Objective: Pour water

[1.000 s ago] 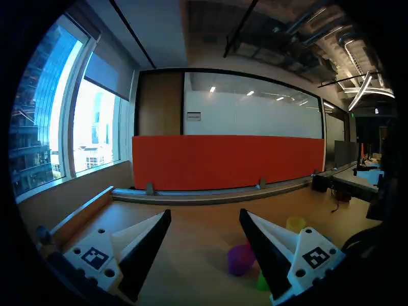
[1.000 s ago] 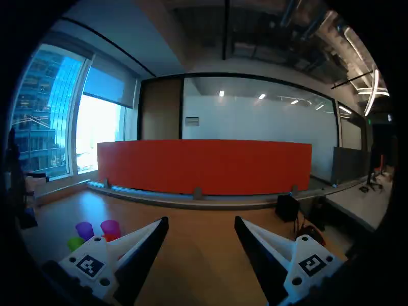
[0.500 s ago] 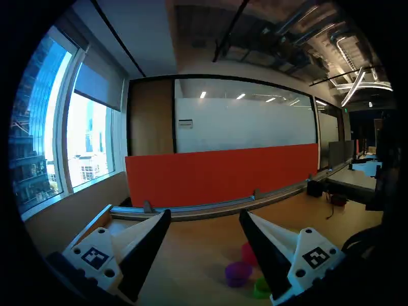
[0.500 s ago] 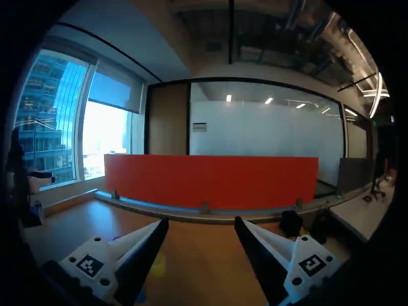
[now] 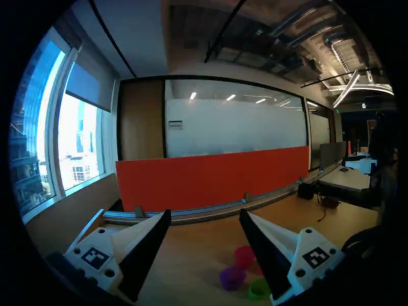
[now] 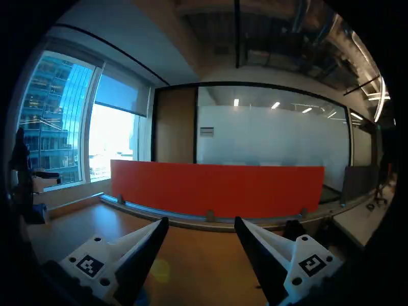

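Note:
In the left gripper view my left gripper hangs open above the wooden desk, nothing between its fingers. Low between the fingers stand three small cups: a pink cup, a purple cup and a green cup half hidden behind the right finger. In the right gripper view my right gripper is open and empty over the desk. A blurred yellow spot lies beside its left finger; I cannot tell what it is. At that view's far left edge the other gripper shows dimly.
An orange partition on a metal rail closes the desk's far side. Tall windows fill the left wall. A black box with cables sits at the desk's back right, and more desks lie beyond.
Both views have tilted upward. The cups slid lower in the left gripper view and a pink one came into sight; the cups left the right gripper view. Both grippers stayed open.

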Action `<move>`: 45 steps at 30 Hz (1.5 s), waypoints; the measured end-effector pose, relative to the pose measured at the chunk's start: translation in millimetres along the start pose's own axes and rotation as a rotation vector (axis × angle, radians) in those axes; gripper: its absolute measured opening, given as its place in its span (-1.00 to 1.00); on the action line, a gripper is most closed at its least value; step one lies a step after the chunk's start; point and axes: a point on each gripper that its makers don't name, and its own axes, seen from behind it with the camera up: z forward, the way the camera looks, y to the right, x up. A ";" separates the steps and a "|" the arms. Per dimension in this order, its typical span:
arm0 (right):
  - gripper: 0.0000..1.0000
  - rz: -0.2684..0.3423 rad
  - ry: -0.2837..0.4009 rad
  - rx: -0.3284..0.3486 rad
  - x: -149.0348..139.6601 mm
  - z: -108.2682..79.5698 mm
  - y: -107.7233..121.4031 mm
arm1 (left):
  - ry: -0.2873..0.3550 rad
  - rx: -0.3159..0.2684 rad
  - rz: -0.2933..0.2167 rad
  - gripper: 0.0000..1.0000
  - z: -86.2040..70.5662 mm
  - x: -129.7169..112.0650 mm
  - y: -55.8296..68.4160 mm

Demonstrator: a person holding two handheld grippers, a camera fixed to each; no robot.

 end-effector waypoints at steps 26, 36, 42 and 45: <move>1.00 -0.059 0.029 0.409 6.9 -14.5 -100.8 | -0.014 -0.325 -0.006 0.99 -2.4 -19.2 66.7; 1.00 -0.086 -0.038 0.484 -20.2 -13.4 -114.6 | -0.062 -0.402 0.016 0.99 -9.3 -44.8 83.8; 1.00 -0.112 -0.085 0.535 -33.8 -13.1 -123.5 | -0.090 -0.438 0.037 0.99 -10.9 -58.5 93.1; 1.00 -0.128 -0.111 0.568 -41.6 -14.0 -129.3 | -0.105 -0.459 0.041 0.99 -11.7 -65.0 97.0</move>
